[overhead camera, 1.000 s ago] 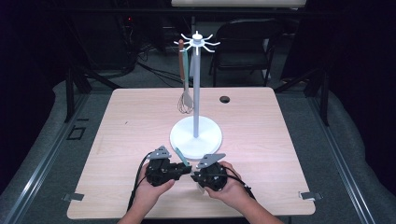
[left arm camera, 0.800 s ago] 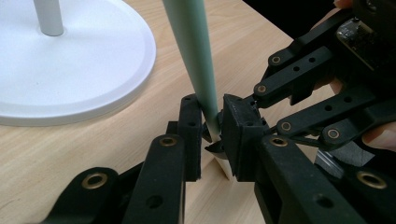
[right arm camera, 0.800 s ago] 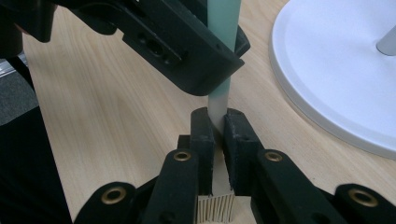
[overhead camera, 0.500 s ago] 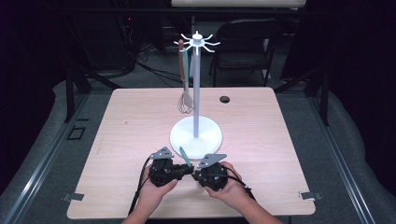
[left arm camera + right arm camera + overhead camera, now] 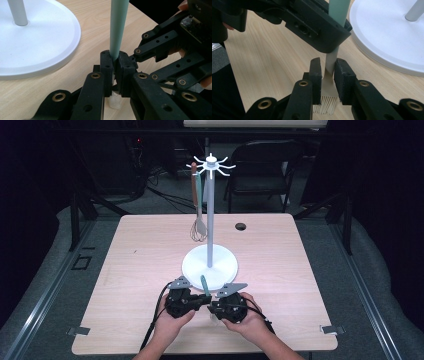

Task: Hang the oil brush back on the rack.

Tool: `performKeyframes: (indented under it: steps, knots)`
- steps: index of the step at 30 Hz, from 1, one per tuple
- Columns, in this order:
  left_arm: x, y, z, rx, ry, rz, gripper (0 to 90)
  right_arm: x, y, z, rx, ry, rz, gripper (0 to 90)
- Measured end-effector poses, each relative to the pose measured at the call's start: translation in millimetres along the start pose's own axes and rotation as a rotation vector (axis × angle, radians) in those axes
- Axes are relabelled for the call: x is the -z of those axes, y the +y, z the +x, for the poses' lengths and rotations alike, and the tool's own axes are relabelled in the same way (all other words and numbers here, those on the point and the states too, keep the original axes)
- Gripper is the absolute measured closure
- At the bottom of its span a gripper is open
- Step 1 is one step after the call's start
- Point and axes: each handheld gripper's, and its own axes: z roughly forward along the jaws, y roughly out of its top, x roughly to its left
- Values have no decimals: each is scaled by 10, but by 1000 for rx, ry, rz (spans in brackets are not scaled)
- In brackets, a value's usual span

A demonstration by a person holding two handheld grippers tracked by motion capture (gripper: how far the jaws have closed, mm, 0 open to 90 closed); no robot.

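Tongs in the left hand (image 5: 202, 298) are clamped on the pale green handle of a basting brush (image 5: 118, 27); they have just been closing, and the left gripper view shows both pads pressed flat against the handle. The right tongs (image 5: 216, 307) have just been opening: in the right gripper view their pads (image 5: 343, 75) stand either side of the brush's flat neck, a sliver of gap showing at the left pad, so the hold looks let go. That view also shows the pale bristles (image 5: 324, 105) down at the bench (image 5: 150, 255), which the high view hides behind the hands.

From above, the brush stands near upright at the 6 o'clock edge of the white stand's round base (image 5: 192, 265), just beside it. The stand's post rises to a crown of hooks; a whisk (image 5: 198, 227) with a brown handle hangs at its 9 o'clock side, with another green handle next to it. A small dark hole (image 5: 241, 226) sits in the bench at about 1 o'clock from the base.

The left tongs' body blocks the upper handle in the right gripper view, and the handle's top is cut off in both gripper views.
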Motion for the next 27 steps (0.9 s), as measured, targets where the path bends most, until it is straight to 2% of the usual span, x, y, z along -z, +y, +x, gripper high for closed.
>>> performKeyframes:
  steps: [5,15,20,27]
  knots:
    - [-32,31,4,13,-17,-10,847,1,-15,-20,-13,2,2,774]
    - [-113,95,-10,9,-23,-10,847,48,-66,-29,-34,0,-1,758]
    - [-106,106,3,-11,-33,-2,849,86,-84,-50,-39,12,-9,733]
    - [-85,138,5,-15,-32,11,849,171,-126,-130,-51,2,-2,701]
